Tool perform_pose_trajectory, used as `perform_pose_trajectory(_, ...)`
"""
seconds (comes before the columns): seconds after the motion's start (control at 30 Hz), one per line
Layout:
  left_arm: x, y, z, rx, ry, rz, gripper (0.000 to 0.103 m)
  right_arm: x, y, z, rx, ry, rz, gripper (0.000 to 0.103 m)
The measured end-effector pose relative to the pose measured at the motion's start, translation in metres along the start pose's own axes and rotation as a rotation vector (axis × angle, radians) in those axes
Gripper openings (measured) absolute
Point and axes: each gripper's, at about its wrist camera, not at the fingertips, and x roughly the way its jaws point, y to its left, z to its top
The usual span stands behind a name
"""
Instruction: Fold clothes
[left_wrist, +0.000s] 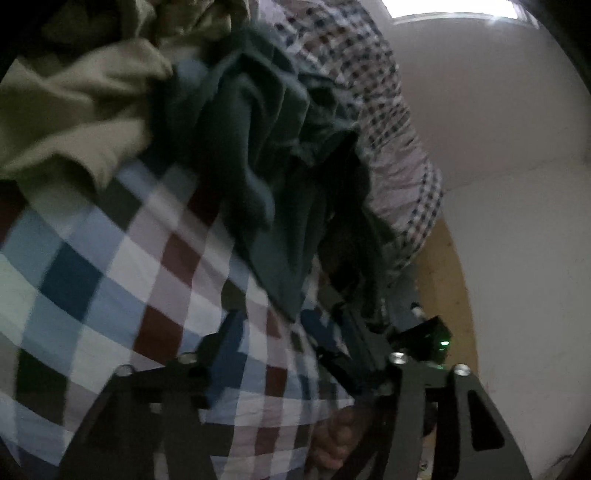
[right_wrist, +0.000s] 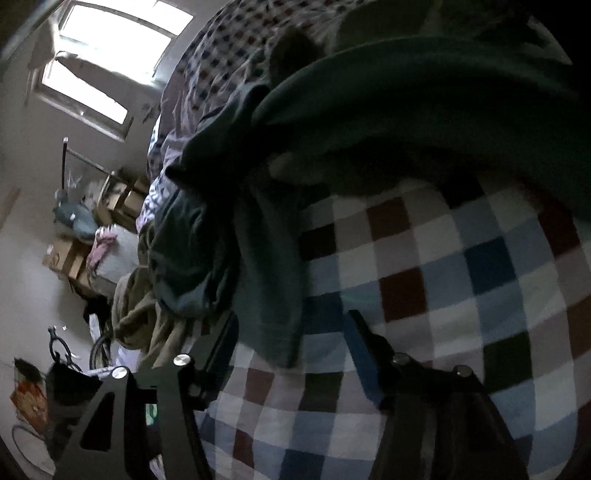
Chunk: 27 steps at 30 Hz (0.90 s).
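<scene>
On the bed, over a checked sheet (left_wrist: 110, 280) of blue, white and dark red squares, my clothes lie in a heap. At the left is a crumpled beige garment (left_wrist: 74, 122), soft and thickly creased. Next to it the dark teal garment (left_wrist: 266, 166) hangs in long bunched folds, none of it flat or squared. Behind it sits a puckered cover with small checks (left_wrist: 388, 122).

My left gripper (left_wrist: 295, 339) stands parted and grasps nothing, with the teal hem dangling between its fingers. My right gripper (right_wrist: 291, 343) also stands spread, the same teal cloth (right_wrist: 266, 258) drooping to its gap, unpinched as far as I can see.

The risk I judge: the teal fabric looks limp and layered, so a pinch could catch 2 layers or the sheet beneath. The beige garment lies touching it and may drag along. The dim light and blur hide the true edges.
</scene>
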Motion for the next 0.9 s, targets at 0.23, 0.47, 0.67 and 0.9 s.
perform_pose_trajectory(0.23, -0.006, 0.002, 0.025, -0.098, -0.068, -0.052, 0.065, 0.019, 0.010, 0.007, -0.076, 0.042, -0.033, 0.066)
perform_pose_trajectory(0.47, -0.019, 0.004, 0.035, -0.082, -0.094, -0.043, 0.065, 0.046, 0.051, -0.003, -0.252, 0.091, -0.081, 0.002)
perform_pose_trajectory(0.67, -0.015, 0.013, 0.038, -0.080, -0.080, 0.015, 0.065, -0.003, 0.049, -0.015, -0.250, -0.084, -0.132, 0.002)
perform_pose_trajectory(0.9, -0.021, 0.011, 0.036, -0.046, -0.090, 0.043, 0.065, -0.082, 0.014, -0.003, -0.197, -0.235, -0.223, 0.002)
